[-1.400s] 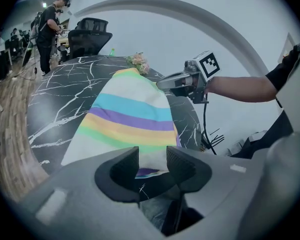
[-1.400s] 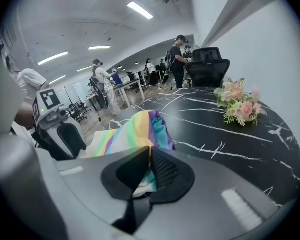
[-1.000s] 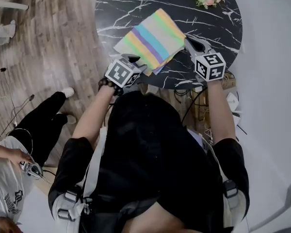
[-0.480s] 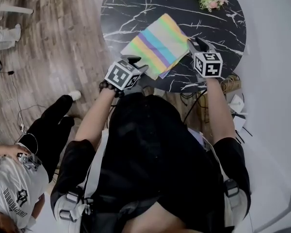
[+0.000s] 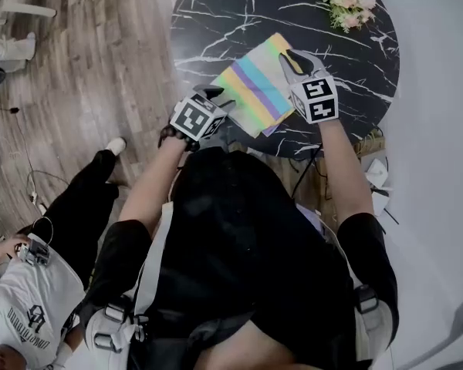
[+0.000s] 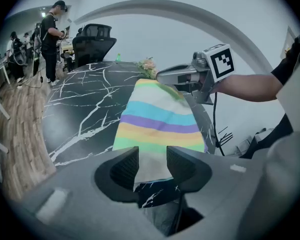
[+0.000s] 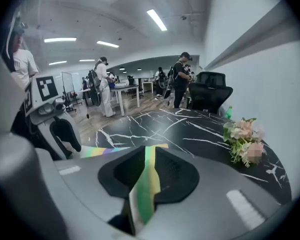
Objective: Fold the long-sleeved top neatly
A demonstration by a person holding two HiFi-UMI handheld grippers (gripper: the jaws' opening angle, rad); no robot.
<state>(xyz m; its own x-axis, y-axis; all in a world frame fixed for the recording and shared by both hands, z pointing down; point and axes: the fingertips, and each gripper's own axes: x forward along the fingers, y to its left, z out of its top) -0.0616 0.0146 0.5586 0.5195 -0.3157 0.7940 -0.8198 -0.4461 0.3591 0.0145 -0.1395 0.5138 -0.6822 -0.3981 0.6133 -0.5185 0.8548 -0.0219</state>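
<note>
left gripper (image 5: 216, 93) at striped top (image 5: 255, 83) | black marble table (image 5: 216, 14) | wood floor (image 5: 85, 68)

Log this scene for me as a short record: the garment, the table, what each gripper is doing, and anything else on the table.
garment: striped top, folded into a flat rectangle, lying on the table
table: round black marble table
left gripper: jaws apart, the top's near edge between them, not pinched
right gripper: jaws have just been closing, now pinched on an edge of the top
other: flowers near the table's far rim, apart from the top
</note>
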